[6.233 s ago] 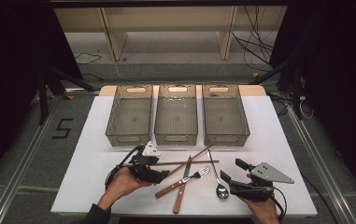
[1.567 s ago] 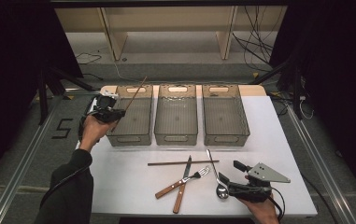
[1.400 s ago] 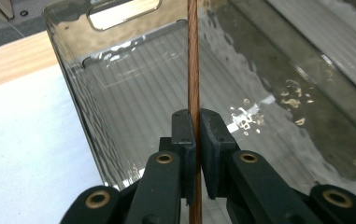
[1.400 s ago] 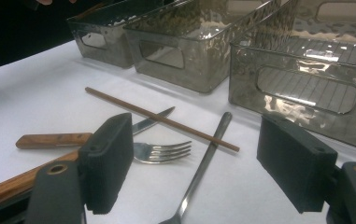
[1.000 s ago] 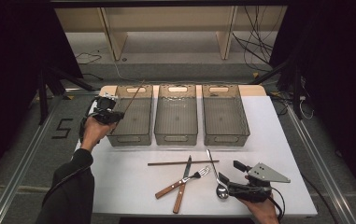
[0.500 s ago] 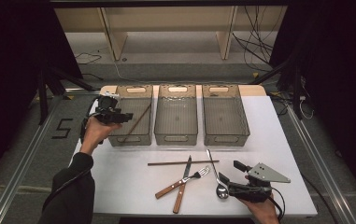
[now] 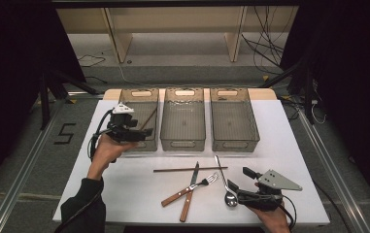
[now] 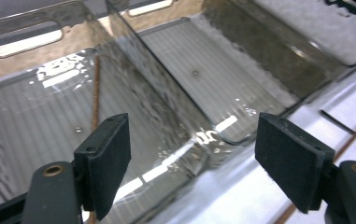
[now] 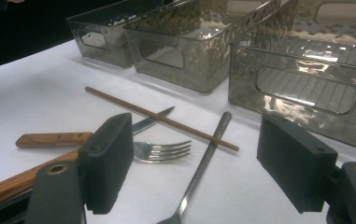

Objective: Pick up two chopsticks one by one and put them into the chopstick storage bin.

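Note:
My left gripper hangs open over the front left corner of the left clear bin, with nothing between its fingers. One brown chopstick lies inside that bin, slanted along its floor. A second chopstick rests on the white table across a wooden-handled knife and beside a fork. My right gripper sits open low at the front right, next to the spoon. In the right gripper view the open gripper faces the spoon handle, fork and chopstick.
Three clear bins stand in a row at the back of the table; the middle bin and right bin hold nothing. The white table has bare room at front left. Shelving and cables lie beyond the far edge.
The chopstick that my left gripper carried over the left bin now lies inside it, let go. The left gripper has drawn back toward the bin's front. The right gripper has not moved.

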A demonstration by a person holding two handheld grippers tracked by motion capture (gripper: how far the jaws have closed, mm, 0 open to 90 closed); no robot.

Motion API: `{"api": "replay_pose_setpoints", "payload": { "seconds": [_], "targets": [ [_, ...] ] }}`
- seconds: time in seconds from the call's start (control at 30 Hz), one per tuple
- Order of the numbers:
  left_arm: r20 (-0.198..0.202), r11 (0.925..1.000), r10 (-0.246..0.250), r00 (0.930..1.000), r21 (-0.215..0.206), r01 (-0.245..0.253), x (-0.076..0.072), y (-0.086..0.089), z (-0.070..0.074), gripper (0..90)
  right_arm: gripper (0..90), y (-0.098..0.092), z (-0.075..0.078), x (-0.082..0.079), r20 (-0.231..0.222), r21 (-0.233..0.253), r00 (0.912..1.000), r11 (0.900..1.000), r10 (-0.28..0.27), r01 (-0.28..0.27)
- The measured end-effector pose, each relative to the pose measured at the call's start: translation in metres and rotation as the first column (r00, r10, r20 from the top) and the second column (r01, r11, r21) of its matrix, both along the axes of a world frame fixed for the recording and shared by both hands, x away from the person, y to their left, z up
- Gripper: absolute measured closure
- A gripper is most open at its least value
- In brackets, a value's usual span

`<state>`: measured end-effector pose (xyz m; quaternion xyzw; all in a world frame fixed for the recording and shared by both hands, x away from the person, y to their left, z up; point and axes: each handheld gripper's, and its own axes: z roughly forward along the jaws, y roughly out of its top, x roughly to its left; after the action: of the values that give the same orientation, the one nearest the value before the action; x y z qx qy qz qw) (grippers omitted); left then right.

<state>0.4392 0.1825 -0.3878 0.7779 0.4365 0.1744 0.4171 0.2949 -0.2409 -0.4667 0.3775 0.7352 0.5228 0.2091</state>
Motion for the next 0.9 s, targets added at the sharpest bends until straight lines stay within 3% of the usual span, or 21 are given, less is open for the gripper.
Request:
{"api": "replay_pose_setpoints", "payload": {
  "seconds": [0.1,0.17,0.27,0.37,0.7,0.9],
  "targets": [
    [0.011,0.9996,-0.015,0.9998,-0.026,0.015,-0.009,-0.004,-0.004,25.3,27.8,0.000,0.000,0.000,-0.001,0.000,1.0000,1.000,-0.001,0.001],
    [0.002,0.9993,-0.038,0.9993,0.001,0.038,-0.011,-0.008,-0.005,24.7,27.8,0.000,0.000,0.000,-0.002,-0.001,1.0000,1.000,0.001,-0.001],
    [0.015,0.9983,-0.058,0.9982,-0.007,0.058,-0.016,-0.016,-0.004,24.0,27.8,0.000,0.000,0.000,0.002,-0.002,1.0000,1.000,0.002,-0.002],
    [0.014,0.9964,-0.082,0.9966,0.025,0.081,-0.021,-0.026,-0.005,22.7,27.8,0.000,0.000,0.000,0.006,-0.005,1.0000,1.000,0.006,-0.006],
    [-0.005,0.9847,-0.160,0.9872,0.070,0.160,-0.028,-0.049,-0.013,20.6,27.8,-0.001,0.001,-0.001,0.007,-0.011,1.0000,1.000,0.006,-0.005],
    [-0.007,0.9723,-0.214,0.9767,0.094,0.214,-0.035,-0.060,-0.013,20.6,27.8,0.000,0.000,0.000,0.002,-0.011,1.0000,1.000,0.009,-0.009]
  ]
}}
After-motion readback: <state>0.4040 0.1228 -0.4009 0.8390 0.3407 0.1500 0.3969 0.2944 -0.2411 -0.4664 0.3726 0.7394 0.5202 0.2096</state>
